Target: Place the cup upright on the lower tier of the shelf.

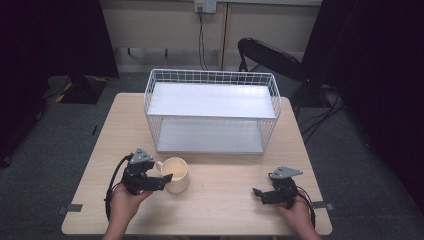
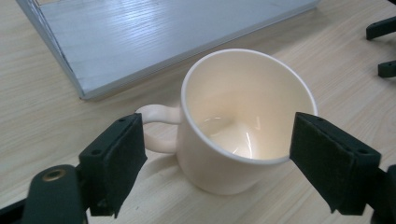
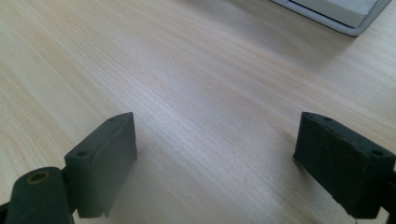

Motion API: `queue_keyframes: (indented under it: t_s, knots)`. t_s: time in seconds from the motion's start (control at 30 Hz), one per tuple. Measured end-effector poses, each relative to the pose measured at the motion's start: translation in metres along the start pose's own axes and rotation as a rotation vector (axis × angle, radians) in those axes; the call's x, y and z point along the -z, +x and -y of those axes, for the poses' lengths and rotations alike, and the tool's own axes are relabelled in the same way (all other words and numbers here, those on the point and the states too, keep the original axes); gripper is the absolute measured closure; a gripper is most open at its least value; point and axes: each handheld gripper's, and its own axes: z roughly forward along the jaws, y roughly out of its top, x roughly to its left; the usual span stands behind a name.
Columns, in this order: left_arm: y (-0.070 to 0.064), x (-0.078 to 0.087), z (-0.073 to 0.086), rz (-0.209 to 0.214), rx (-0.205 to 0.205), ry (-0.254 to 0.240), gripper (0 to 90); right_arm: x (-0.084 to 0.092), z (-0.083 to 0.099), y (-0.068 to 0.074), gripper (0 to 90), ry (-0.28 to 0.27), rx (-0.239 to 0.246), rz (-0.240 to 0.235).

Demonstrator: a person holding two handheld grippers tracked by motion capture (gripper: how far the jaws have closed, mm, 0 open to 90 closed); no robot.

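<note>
From the high view we see a light wooden table (image 1: 220, 200) carrying a white wire basket shelf (image 1: 212, 110) with two flat tiers toward its far side. Nearer the person, a cream mug (image 1: 176, 174) stands upright on the table, just in front of the shelf's left half, its handle pointing left. The left tongs (image 1: 162, 172), held in the person's left hand (image 1: 125, 202), sit at the mug's left side, with one jaw reaching to the mug's near wall. The right tongs (image 1: 258, 194), held in the right hand (image 1: 297, 212), rest low over the bare table well apart from the mug, jaws pointing left.

In the left gripper view we look down into the mug (image 2: 238, 126), which is empty. The left tongs (image 2: 233, 158) are spread wide around it: one jaw stands beside the handle and the other beside the opposite rim. We see a gap between the left jaw and the mug body; whether the right jaw touches the rim we cannot tell. The shelf's lower board (image 2: 154, 32) lies behind the mug.

In the right gripper view the right tongs (image 3: 215, 149) are wide open with bare wood grain (image 3: 196, 79) between the jaws, gripping nothing. A corner of the shelf's base (image 3: 341, 14) shows at the top right.
</note>
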Motion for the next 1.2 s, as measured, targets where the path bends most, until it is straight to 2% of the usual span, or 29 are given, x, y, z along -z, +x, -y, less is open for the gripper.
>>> queue_keyframes:
  t_s: [0.13,0.37,0.47,0.67,0.97,1.13,1.2]
  knots:
    - [-0.002,-0.001,0.000,0.003,0.019,0.002,23.7,0.000,0.000,0.000,12.0,0.000,0.000,0.000]
    - [-0.002,-0.002,0.001,0.005,0.031,-0.001,25.8,0.000,0.000,0.000,12.1,0.000,0.000,0.000]
    - [-0.003,-0.004,0.000,0.005,0.027,-0.003,26.9,0.000,0.000,0.000,12.1,0.000,0.000,0.000]
    - [-0.004,-0.008,-0.002,0.000,0.008,0.012,36.4,0.000,0.000,0.000,12.0,0.000,0.000,0.000]
    - [-0.002,-0.015,-0.005,-0.031,-0.009,0.034,39.8,0.000,0.000,0.000,12.0,0.000,0.000,0.000]
    - [-0.001,-0.020,-0.006,-0.040,-0.028,0.050,45.4,0.000,0.000,0.000,12.1,0.000,0.000,0.000]
    - [-0.001,-0.021,-0.006,-0.046,-0.021,0.056,48.7,0.000,0.000,0.000,12.0,0.000,0.000,0.000]
